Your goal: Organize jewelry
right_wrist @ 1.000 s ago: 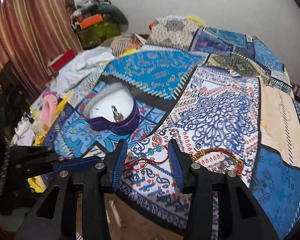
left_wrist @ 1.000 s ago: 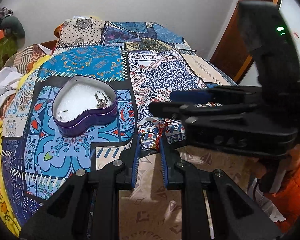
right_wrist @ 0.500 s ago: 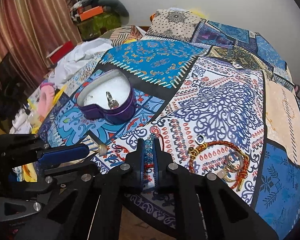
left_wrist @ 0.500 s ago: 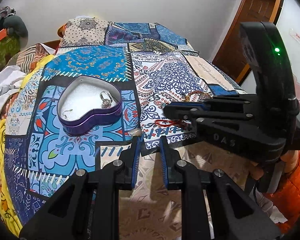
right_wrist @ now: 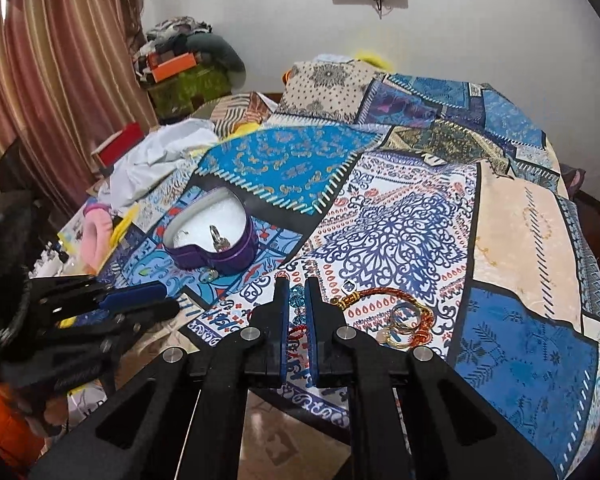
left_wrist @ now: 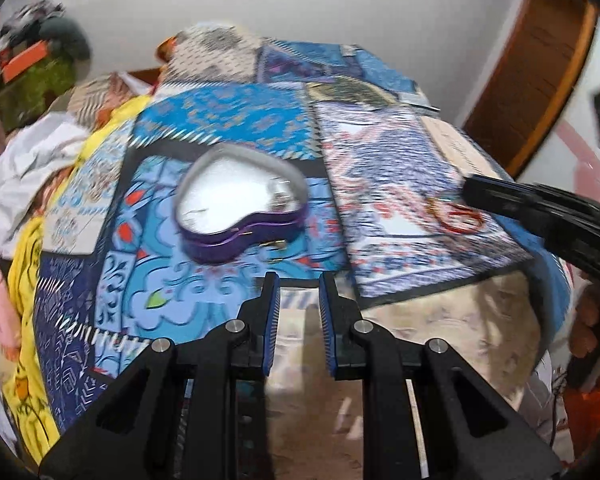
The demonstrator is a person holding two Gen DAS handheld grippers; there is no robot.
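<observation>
Jewelry sits partly stowed: a ring lies in the purple heart-shaped tin, ahead-left of the right gripper. That gripper is clamped on a blue-beaded red bracelet. Just right lies another red bracelet. The left gripper stands slightly parted, empty.

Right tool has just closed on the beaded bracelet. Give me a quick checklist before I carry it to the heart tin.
1. Right tool shut on the beaded bracelet: ok, teal beads and red cord sit between the pads.
2. Whole bracelet off the quilt: cannot tell, the fingers hide most of it.
3. Heart tin open, lid off: ok.
4. Room in the tin: ok, only a ring and one small piece inside.
5. Left tool clear of the tin: ok, nothing between its pads.
6. Red cord bracelet free of the grip: ok, it lies apart.
</observation>
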